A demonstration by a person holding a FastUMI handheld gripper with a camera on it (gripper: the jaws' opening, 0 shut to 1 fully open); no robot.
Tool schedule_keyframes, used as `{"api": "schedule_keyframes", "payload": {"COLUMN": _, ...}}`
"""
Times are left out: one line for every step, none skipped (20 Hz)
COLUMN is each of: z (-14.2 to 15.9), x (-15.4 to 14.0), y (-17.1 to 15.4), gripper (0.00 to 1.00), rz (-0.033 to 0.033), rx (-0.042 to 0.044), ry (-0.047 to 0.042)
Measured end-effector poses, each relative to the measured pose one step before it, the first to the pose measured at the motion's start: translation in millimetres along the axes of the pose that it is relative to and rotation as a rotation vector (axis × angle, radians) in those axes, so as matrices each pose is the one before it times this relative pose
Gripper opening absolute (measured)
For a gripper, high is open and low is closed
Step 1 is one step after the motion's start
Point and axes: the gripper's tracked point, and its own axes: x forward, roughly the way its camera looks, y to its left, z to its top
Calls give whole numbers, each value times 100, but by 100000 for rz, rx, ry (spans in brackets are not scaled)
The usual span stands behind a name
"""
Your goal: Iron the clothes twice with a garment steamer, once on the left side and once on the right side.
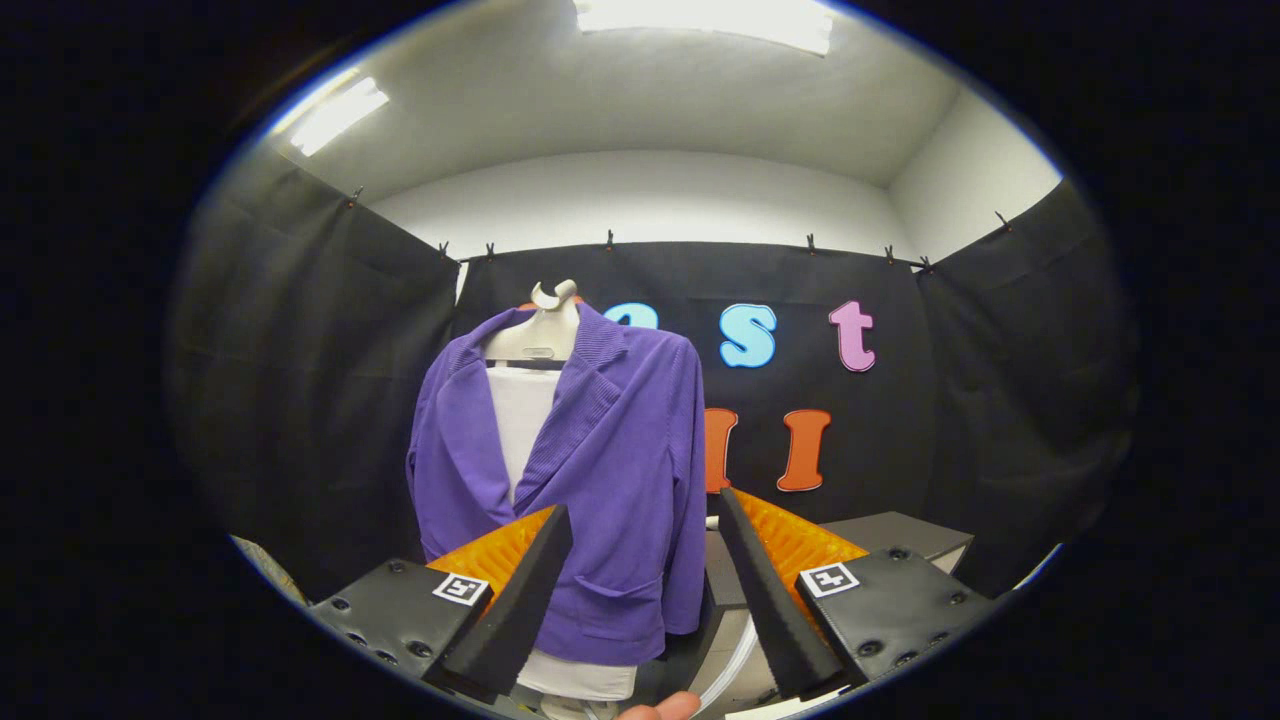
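Item: gripper. Two black, wedge-shaped fingers with orange ribbed backs, each mounted on a black block bearing a small square marker. The fingers stand spread wide apart, released, pressing on nothing.

Item: purple jacket. Hangs upright ahead of the fingers and beyond their tips, its lower half showing in the gap between them. The left finger overlaps its front panel near the hem in this view; whether it touches the cloth cannot be told. Ribbed collar and lapels, front open, a patch pocket low on the front.

Item: white garment. Worn under the jacket, showing in the open front and again below the jacket's hem.

Item: pale hanger. Carries both garments; its hook rises above the collar.

Item: grey surface. Lies beyond the right finger, to the right of the jacket.

Item: fingertip of a person. Shows at the near end of the gap between the two fingers, below the jacket.

Item: pale curved tube. Runs just inside the right finger; what it belongs to cannot be told.
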Motion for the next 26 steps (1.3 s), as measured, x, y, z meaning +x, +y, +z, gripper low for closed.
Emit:
{"api": "schedule_keyframes", "payload": {"z": 503, "x": 771, "y": -1368, "gripper": 97, "rz": -2991, "rx": -936, "ry": -790}}
{"api": "schedule_keyframes", "payload": {"z": 59, "x": 660, "y": -1225, "gripper": 97, "rz": -3739, "rx": -1877, "ry": 419}}
{"api": "schedule_keyframes", "payload": {"z": -185, "x": 855, "y": -1261, "gripper": 97, "rz": -3665, "rx": -2045, "ry": 1620}}
{"api": "schedule_keyframes", "payload": {"z": -189, "x": 969, "y": -1072, "gripper": 97, "rz": -2922, "rx": -1549, "ry": 2212}}
{"api": "schedule_keyframes", "payload": {"z": 204, "x": 1282, "y": -737, "gripper": 98, "rz": -2078, "rx": -1047, "ry": 1332}}
{"api": "schedule_keyframes", "payload": {"z": 467, "x": 1322, "y": -584, "gripper": 98, "rz": -1014, "rx": -98, "ry": -152}}
{"api": "schedule_keyframes", "payload": {"z": 417, "x": 1403, "y": -431, "gripper": 98, "rz": -437, "rx": 518, "ry": 219}}
{"api": "schedule_keyframes", "payload": {"z": 64, "x": 1561, "y": -521, "gripper": 98, "rz": -839, "rx": 459, "ry": 869}}
{"api": "schedule_keyframes", "payload": {"z": -171, "x": 1554, "y": -623, "gripper": 98, "rz": -1472, "rx": 74, "ry": 1631}}
{"api": "schedule_keyframes", "payload": {"z": -390, "x": 1630, "y": -647, "gripper": 98, "rz": -2114, "rx": -1156, "ry": 2984}}
{"api": "schedule_keyframes", "payload": {"z": -339, "x": 1669, "y": -498, "gripper": 98, "rz": -2050, "rx": -1711, "ry": 2855}}
{"api": "schedule_keyframes", "payload": {"z": -283, "x": 1806, "y": -330, "gripper": 98, "rz": -1656, "rx": -1838, "ry": 2678}}
{"api": "schedule_keyframes", "payload": {"z": -251, "x": 1932, "y": -245, "gripper": 98, "rz": -1247, "rx": -1691, "ry": 2437}}
{"api": "schedule_keyframes", "payload": {"z": -466, "x": 2090, "y": 56, "gripper": 98, "rz": -568, "rx": -1216, "ry": 2610}}
{"api": "schedule_keyframes", "payload": {"z": -856, "x": 2215, "y": 165, "gripper": 98, "rz": -42, "rx": -847, "ry": 4000}}
{"api": "schedule_keyframes", "payload": {"z": -1144, "x": 2311, "y": -56, "gripper": 98, "rz": -1197, "rx": -321, "ry": 4718}}
{"api": "schedule_keyframes", "payload": {"z": -951, "x": 2614, "y": -330, "gripper": 98, "rz": -1995, "rx": -292, "ry": 4851}}
{"api": "schedule_keyframes", "payload": {"z": -1109, "x": 2462, "y": 391, "gripper": 98, "rz": 421, "rx": 838, "ry": 4001}}
{"api": "schedule_keyframes", "payload": {"z": -873, "x": 2386, "y": 1015, "gripper": 98, "rz": 2651, "rx": 1931, "ry": 2871}}
{"api": "schedule_keyframes", "payload": {"z": -874, "x": 2257, "y": 1034, "gripper": 98, "rz": 2983, "rx": 1260, "ry": 2707}}
{"api": "schedule_keyframes", "payload": {"z": -1249, "x": 2148, "y": 463, "gripper": 98, "rz": 1200, "rx": -91, "ry": 3500}}
{"api": "schedule_keyframes", "payload": {"z": -821, "x": 1845, "y": -22, "gripper": 98, "rz": -195, "rx": -1395, "ry": 3411}}
{"api": "schedule_keyframes", "payload": {"z": -503, "x": 1584, "y": -239, "gripper": 98, "rz": -710, "rx": -1547, "ry": 3241}}
{"api": "schedule_keyframes", "payload": {"z": -825, "x": 1349, "y": -311, "gripper": 99, "rz": -775, "rx": -1243, "ry": 4146}}
{"api": "schedule_keyframes", "payload": {"z": -711, "x": 1011, "y": 44, "gripper": 99, "rz": -188, "rx": 184, "ry": 3226}}
{"api": "schedule_keyframes", "payload": {"z": -477, "x": 986, "y": 374, "gripper": 99, "rz": 857, "rx": 1812, "ry": 1630}}
